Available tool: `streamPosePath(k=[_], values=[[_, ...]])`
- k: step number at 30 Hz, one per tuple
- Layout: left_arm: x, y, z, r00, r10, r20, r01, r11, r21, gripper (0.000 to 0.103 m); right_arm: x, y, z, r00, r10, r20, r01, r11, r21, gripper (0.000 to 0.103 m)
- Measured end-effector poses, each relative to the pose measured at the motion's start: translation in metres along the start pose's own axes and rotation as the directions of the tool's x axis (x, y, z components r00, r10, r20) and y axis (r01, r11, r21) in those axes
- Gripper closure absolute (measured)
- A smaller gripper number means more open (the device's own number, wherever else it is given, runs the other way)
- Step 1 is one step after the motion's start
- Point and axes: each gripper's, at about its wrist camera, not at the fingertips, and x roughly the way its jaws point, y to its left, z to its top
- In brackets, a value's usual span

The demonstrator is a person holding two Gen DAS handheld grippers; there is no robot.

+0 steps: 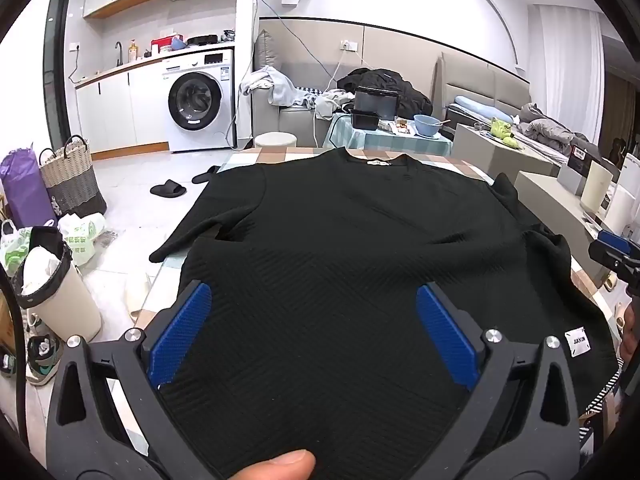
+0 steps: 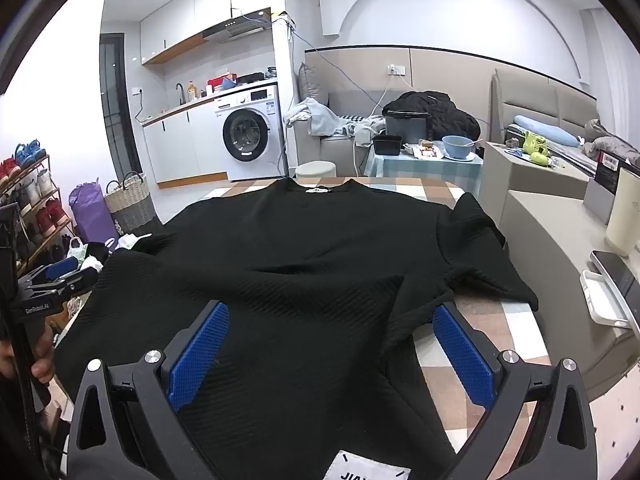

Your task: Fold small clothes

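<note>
Left wrist view: left gripper (image 1: 314, 300) spread wide, empty, above one black top (image 1: 352, 232); right gripper (image 2: 331, 320) likewise spread, empty.

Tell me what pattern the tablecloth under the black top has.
Checked, in brown, white and pale blue-green squares. The tablecloth shows best in the right wrist view, beside the top.

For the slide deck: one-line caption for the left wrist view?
Open left gripper poised over a black top spread flat on the checked table.
</note>
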Motion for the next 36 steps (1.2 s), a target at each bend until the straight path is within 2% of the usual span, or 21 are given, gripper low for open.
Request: streamPosePath(k=[36], values=[[-0.0011, -0.0008, 0.0001, 1.000, 0.003, -0.003, -0.003, 1.000, 0.006, 0.001, -0.0004, -0.0045, 0.0009, 1.000, 0.008, 0.001, -0.008, 1.000, 0.015, 0.000]])
